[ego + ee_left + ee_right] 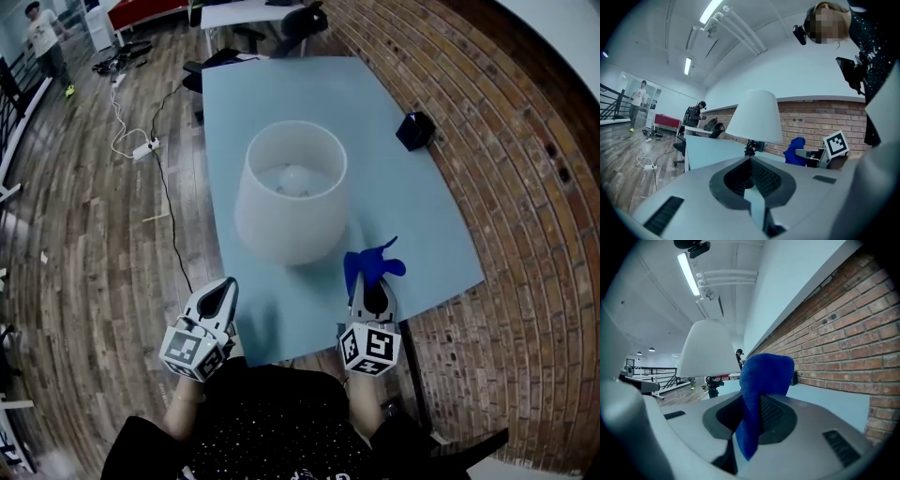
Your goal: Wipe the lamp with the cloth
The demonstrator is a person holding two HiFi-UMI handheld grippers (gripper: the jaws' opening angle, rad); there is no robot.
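Marker cubes of two hand-held grippers, poised over the near edge of the pale blue table (427, 220). The left hand-held gripper (226, 286) has its jaws together on nothing and hangs free above the table's near left corner. The right hand-held gripper (371, 284) is clamped on a fold of the blue cloth (371, 263), most of which stands loose beyond the jaw tips. The cloth lies just beside the lower right rim of the lamp (291, 192) and no view shows it touching. The lamp, white-shaded on a dark stem, stands upright near the middle of the table. Beyond it, a small black box (415, 130) sits near the table's far right edge by the brick wall. A white cable (131, 141) trails over the wooden floor to the left, and a person (45, 37) stands well away. Likely hazards: the cloth is pinched by a narrow fold only, so drag against the shade could pull it out of the jaws. A one-sided push on the light shade, with the left hand-held gripper not steadying it, could tilt or slide the lamp.
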